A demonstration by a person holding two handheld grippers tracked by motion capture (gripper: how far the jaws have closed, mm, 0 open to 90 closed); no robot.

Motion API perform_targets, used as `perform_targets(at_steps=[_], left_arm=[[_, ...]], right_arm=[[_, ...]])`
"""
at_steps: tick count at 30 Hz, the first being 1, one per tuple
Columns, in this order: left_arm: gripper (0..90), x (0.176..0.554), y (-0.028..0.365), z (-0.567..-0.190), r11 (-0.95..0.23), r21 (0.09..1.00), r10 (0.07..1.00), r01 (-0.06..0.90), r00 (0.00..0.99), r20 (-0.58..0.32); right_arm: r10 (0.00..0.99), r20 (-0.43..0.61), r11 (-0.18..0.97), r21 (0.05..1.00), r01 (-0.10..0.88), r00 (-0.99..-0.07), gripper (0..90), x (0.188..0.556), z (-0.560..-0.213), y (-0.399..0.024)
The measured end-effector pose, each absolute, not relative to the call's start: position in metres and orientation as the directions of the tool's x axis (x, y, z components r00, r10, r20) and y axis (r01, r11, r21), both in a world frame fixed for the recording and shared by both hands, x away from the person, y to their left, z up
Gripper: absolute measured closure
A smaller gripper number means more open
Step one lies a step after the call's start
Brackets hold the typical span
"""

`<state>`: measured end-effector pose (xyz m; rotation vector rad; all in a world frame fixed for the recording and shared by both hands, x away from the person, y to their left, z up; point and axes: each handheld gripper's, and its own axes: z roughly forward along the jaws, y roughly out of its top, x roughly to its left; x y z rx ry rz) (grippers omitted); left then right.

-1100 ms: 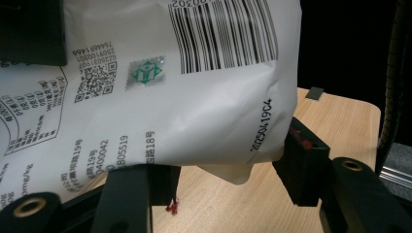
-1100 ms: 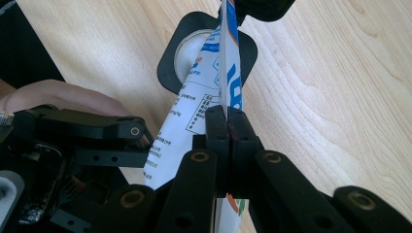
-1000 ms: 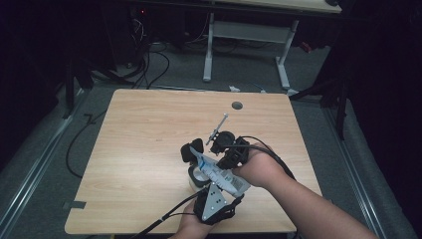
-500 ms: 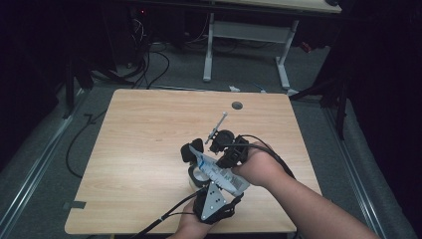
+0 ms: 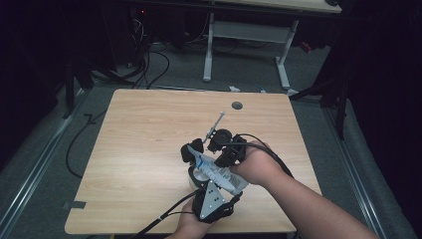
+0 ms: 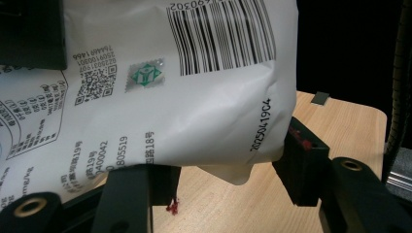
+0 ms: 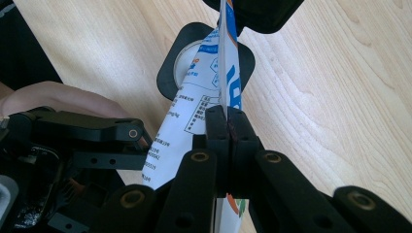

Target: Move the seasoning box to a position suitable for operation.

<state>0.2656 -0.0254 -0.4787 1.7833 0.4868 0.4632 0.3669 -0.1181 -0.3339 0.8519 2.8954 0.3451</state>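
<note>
A white pouch [image 5: 221,175] with blue print and a barcode hangs tilted between both grippers over the table's front middle. My left gripper [image 5: 201,172] comes up from the front edge. In the left gripper view its jaws stand wide, each pressed against a side of the pouch's [image 6: 170,97] bulging lower end, with the left gripper [image 6: 223,170] shut on it. My right gripper [image 7: 227,119] is shut on the pouch's [image 7: 189,131] thin flat edge. Right under the pouch stands a round white container in a black holder [image 7: 167,73].
A thin metal rod [image 5: 215,123] lies on the wooden table [image 5: 149,139] behind the grippers, beside a black round object [image 5: 222,135]. A cable hole [image 5: 237,105] sits near the far edge. Cables trail off the front edge. Another desk's legs stand beyond.
</note>
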Motion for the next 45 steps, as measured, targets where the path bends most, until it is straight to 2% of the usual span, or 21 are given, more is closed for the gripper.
perform_targets(at_steps=[45], left_arm=[[48.8,0.2658,-0.0236,-0.4784,-0.231,0.969,0.552,0.087,0.832,0.057]], right_arm=[[0.539,-0.039,0.823,0.241,0.515,-0.842,89.7,0.369,-0.3351,-0.1145]])
